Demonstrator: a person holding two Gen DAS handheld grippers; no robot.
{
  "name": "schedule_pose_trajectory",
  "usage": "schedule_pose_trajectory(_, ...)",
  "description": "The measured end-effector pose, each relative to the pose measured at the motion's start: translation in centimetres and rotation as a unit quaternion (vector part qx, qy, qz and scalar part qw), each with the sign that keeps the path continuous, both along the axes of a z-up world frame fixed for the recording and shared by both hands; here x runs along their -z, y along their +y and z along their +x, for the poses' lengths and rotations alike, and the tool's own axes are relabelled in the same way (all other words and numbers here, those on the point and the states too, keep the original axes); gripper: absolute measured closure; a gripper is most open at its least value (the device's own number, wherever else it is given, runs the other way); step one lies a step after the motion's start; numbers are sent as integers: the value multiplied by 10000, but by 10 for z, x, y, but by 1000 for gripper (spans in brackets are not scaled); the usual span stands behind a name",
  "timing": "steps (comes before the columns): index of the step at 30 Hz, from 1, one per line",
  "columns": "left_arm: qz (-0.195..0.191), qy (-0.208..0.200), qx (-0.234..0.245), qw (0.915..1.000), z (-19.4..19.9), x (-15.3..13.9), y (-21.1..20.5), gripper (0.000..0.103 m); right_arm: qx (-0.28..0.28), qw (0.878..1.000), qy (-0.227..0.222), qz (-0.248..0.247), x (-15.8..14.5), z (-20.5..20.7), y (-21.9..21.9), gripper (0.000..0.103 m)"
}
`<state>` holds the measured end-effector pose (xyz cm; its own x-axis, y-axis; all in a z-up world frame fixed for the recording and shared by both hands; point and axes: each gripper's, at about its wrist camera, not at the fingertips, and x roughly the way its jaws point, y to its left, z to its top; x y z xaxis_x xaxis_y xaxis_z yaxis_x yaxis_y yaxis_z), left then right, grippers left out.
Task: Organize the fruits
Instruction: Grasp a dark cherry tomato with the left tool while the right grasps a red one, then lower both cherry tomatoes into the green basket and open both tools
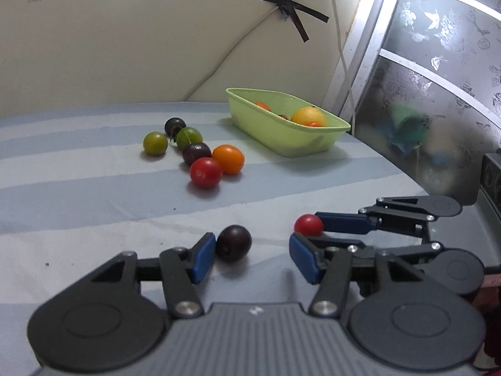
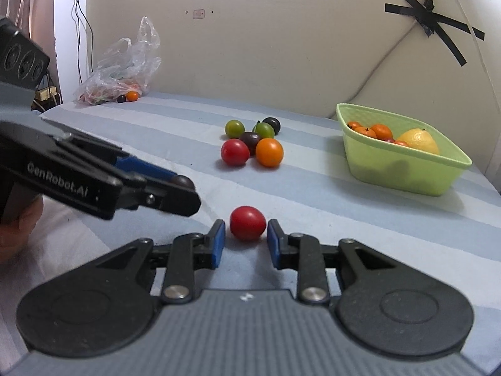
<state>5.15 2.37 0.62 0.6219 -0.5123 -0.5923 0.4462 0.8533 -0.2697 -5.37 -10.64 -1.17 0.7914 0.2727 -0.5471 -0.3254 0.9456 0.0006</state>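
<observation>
Fruits lie in three places on your striped tabletop: a loose cluster mid-cloth, some already in the green basket at the far right, and two near your grippers. The basket holds a yellow lemon and several small orange fruits; its rim cuts off their lower halves, and darker shapes show only dimly through the wall. The cluster has an orange tomato, a red tomato, two green ones and two dark ones, packed so closely that some hide parts of others.

Your left gripper has its fingers spread, with a dark plum touching the left pad and clear of the right. In the right wrist view that gripper's side reads "GenRobot.AI", and only a sliver of the plum shows past its fingertips.

Your right gripper has its fingers set narrowly on either side of a small red tomato; slim gaps show on both sides, so they are not pinching it.

A crumpled plastic bag at the far left corner holds contents too blurred to name, with a small orange fruit beside it
</observation>
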Motion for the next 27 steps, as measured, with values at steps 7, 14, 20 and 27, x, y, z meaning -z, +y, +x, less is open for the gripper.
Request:
schedule_pose_trajectory(7, -173, -70, -20, 9998, 22, -11, -3, 77, 1, 9999, -111, 81, -2, 4, 0, 75)
schedule_pose_trajectory(14, -695, -360, 442, 9960, 104, -59, -48, 77, 889, 9902, -936, 525, -34, 25, -40, 75)
schedule_pose_trajectory(20, -864, 20, 430, 9953, 178, -56, -92, 77, 1480, 9819, -1099, 423, -36, 70, -70, 75)
schedule_pose_trajectory(27, -720, 250, 393, 9963, 196, -40, -109, 55, 1811, 9745, -1253, 424, -22, 89, -86, 46)
